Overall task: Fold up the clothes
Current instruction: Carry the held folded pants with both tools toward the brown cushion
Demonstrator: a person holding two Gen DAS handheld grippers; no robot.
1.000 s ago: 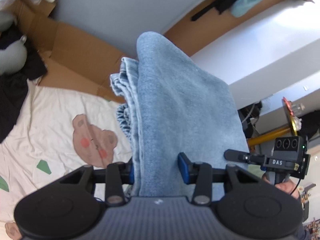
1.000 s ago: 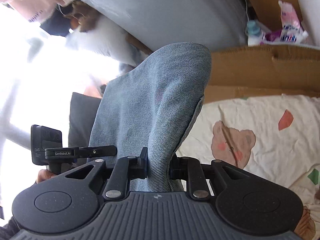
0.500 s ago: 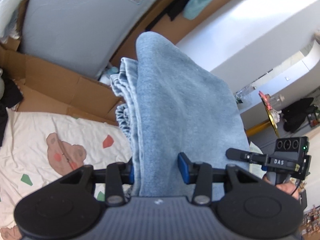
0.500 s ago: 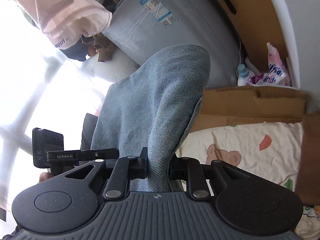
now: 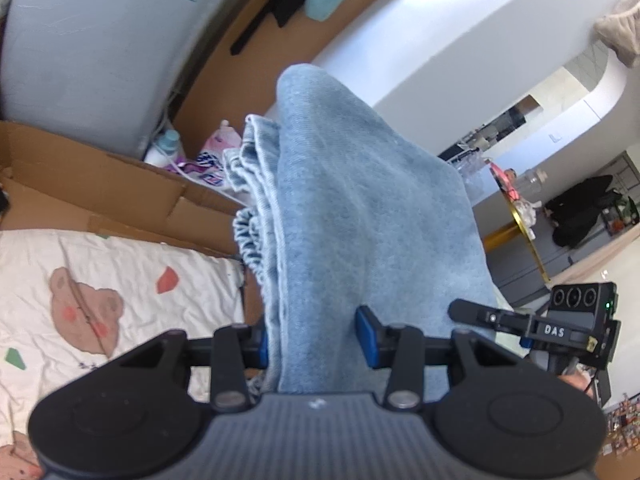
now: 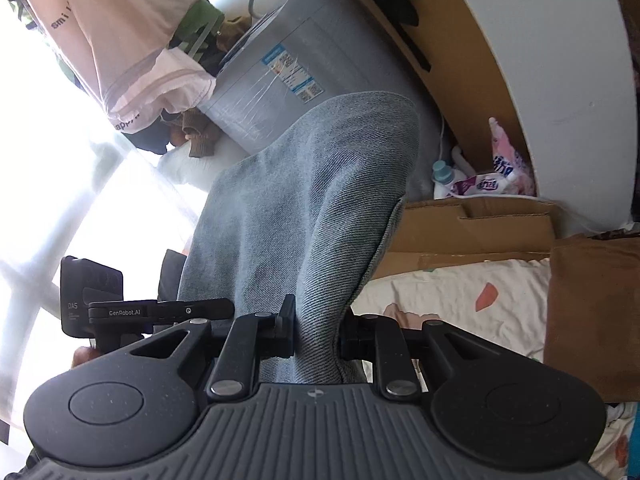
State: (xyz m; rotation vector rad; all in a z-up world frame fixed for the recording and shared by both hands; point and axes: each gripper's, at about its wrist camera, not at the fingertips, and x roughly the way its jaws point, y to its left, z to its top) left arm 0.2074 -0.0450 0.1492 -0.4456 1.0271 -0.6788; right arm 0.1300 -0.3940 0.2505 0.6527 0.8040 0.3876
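Observation:
A light blue denim garment (image 5: 360, 216) is held up in the air between both grippers, folded over itself with its gathered hem at the left. My left gripper (image 5: 316, 338) is shut on one edge of it, blue pads pressing the cloth. My right gripper (image 6: 316, 334) is shut on the other edge of the same denim garment (image 6: 304, 216), which rises in front of the lens. Each view shows the other gripper beside the cloth: the right gripper (image 5: 576, 320) and the left gripper (image 6: 104, 304).
Below lies a white bedsheet (image 5: 120, 272) printed with bears. Flattened cardboard (image 5: 100, 184) borders it, and a brown box (image 6: 592, 312) stands at the right. A grey appliance (image 6: 304, 76) stands behind, with bottles and a detergent pouch (image 6: 492, 176) beside it. Pink clothes (image 6: 120, 32) hang by a bright window.
Both grippers have lifted and tilted upward with the denim still clamped; the bedsheet has dropped lower in view and the grey appliance, wall and room beyond have come into sight.

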